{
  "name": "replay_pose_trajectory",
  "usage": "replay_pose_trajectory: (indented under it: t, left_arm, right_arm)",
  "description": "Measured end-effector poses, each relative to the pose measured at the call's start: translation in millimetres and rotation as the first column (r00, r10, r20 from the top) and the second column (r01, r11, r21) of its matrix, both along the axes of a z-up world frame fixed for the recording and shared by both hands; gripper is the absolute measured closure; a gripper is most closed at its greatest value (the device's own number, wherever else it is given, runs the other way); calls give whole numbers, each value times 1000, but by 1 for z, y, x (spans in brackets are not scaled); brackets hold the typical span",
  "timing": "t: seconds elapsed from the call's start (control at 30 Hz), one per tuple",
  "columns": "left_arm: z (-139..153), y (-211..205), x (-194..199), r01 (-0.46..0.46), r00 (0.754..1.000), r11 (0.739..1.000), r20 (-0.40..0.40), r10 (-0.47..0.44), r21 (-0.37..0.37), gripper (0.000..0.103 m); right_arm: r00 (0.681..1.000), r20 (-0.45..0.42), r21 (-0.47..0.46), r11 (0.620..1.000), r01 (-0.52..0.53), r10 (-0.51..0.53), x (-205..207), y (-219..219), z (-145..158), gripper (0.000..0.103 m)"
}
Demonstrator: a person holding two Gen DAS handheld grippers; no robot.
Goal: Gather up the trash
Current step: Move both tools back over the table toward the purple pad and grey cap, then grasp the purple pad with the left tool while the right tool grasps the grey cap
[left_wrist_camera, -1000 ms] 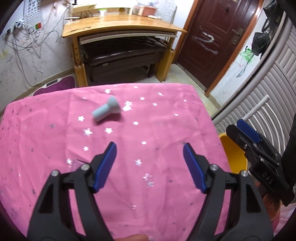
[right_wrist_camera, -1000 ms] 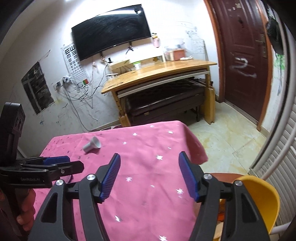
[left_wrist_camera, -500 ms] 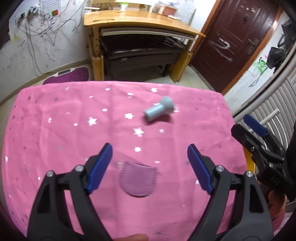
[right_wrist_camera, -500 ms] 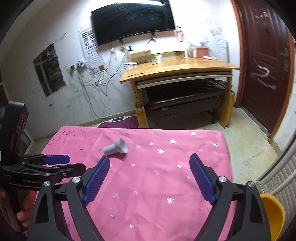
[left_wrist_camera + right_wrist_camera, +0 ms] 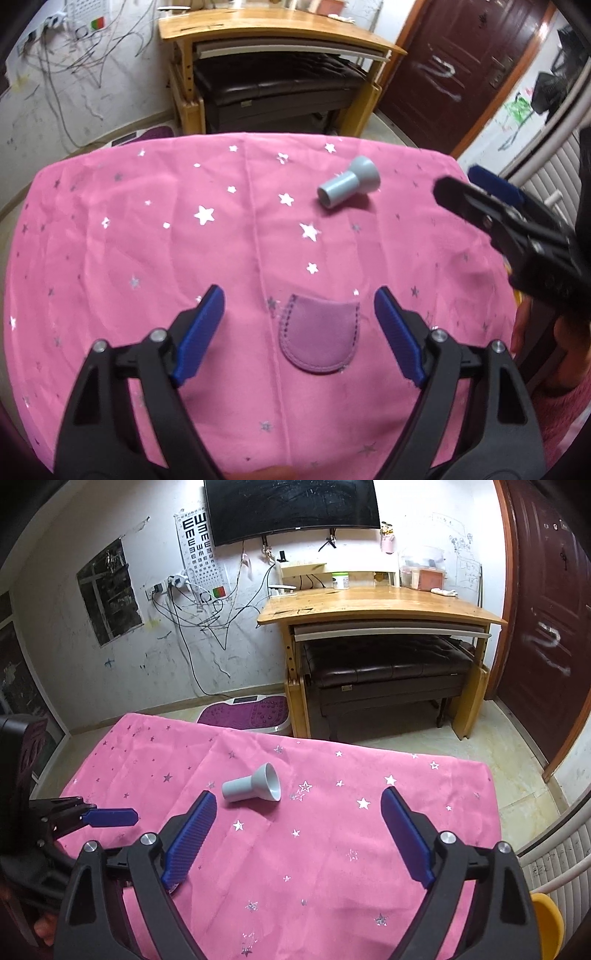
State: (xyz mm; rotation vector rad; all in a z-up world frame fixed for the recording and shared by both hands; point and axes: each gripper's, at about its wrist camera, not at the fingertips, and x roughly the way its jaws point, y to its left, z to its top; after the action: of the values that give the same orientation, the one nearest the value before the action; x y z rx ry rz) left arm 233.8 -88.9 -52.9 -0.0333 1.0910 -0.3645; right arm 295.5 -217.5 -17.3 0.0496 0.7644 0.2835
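Hand-held gripper [image 5: 299, 840] open, funnel [image 5: 252, 782] lying sideways, mouth right

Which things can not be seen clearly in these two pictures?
- Yellow container: right wrist view, cut off by the picture edge and the right tool's arm; contents hidden.
- Purple patch: left wrist view only; unclear whether sewn on or loose.
- Grey funnel-shaped piece: inside not visible.

Pink cloth [image 5: 147, 258] open around gray funnel [image 5: 349, 184]; purple patch [image 5: 319, 338] flat.
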Motion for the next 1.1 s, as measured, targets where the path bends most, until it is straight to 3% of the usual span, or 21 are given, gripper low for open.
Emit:
replay_pose_trajectory:
  t: [0.4, 0.6, 0.67, 0.73, 1.1]
  left_arm:
    - [-11, -23, -12, 63, 996, 995, 61, -68, 83, 34]
    - [-14, -24, -14, 53, 993, 993, 95, -64, 106, 46]
    - [-14, -21, -15, 45, 993, 994, 108, -56, 103, 55]
    - [-14, -16, -15, 33, 993, 996, 111, -42, 83, 57]
    - [-13, 3, -18, 4, 996, 1000, 90, -4, 1, 58]
  right_arm:
    - [999, -34, -24, 999, -37, 36, 27, 17, -7, 19]
    - [996, -45, -54, 995, -85, 83, 34, 34, -18, 19]
    - [993, -51, -73, 992, -107, 103, 35, 42, -23, 19]
    - [991, -57, -96, 987, -127, 122, 38, 51, -28, 19]
    - [987, -86, -90, 986, -140, 133, 47, 64, -38, 20]
